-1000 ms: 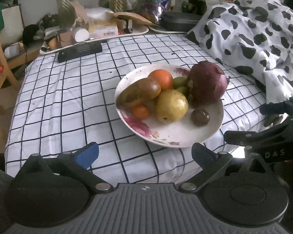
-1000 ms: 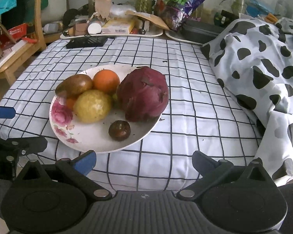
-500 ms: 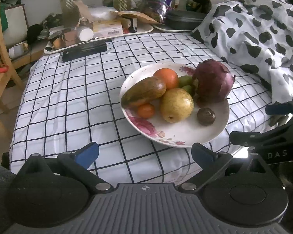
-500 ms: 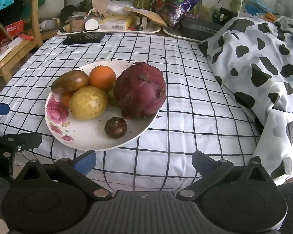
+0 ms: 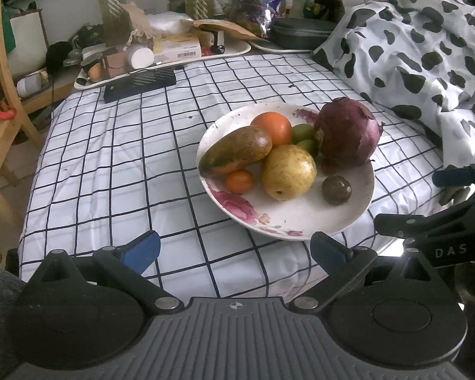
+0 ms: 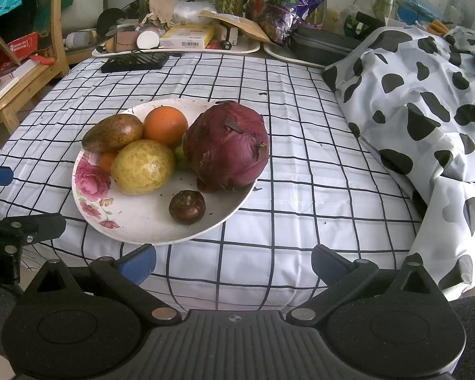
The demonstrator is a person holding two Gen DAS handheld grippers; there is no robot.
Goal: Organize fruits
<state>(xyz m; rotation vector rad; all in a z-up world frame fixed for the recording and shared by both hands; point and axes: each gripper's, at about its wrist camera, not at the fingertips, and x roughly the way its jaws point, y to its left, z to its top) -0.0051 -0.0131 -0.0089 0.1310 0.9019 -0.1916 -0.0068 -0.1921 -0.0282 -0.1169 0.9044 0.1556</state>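
Observation:
A white flowered plate [image 5: 304, 218] [image 6: 136, 224] on the checked bedsheet holds a purple dragon fruit [image 5: 348, 133] [image 6: 226, 150], an orange [image 5: 274, 126] [image 6: 165, 125], a brown-green mango [image 5: 237, 153] [image 6: 114, 133], a yellow round fruit [image 5: 288, 171] [image 6: 142, 166], a small tangerine [image 5: 239, 180], green fruit [image 5: 302, 131] and a small dark mangosteen [image 5: 336, 189] [image 6: 186, 206]. My left gripper [image 5: 236, 250] is open and empty, short of the plate's near-left rim. My right gripper [image 6: 234, 261] is open and empty, just before the plate's near rim.
A cow-print duvet [image 5: 427, 53] [image 6: 427, 104] lies heaped at the right. A black keyboard-like slab [image 5: 139, 82] lies at the sheet's far edge. Cluttered trays [image 6: 177, 42] stand behind. A wooden chair [image 5: 0, 101] is at the left.
Both grippers have drifted slightly; the plate shifts a little right in the left view and left in the right view. Nothing was gripped or moved.

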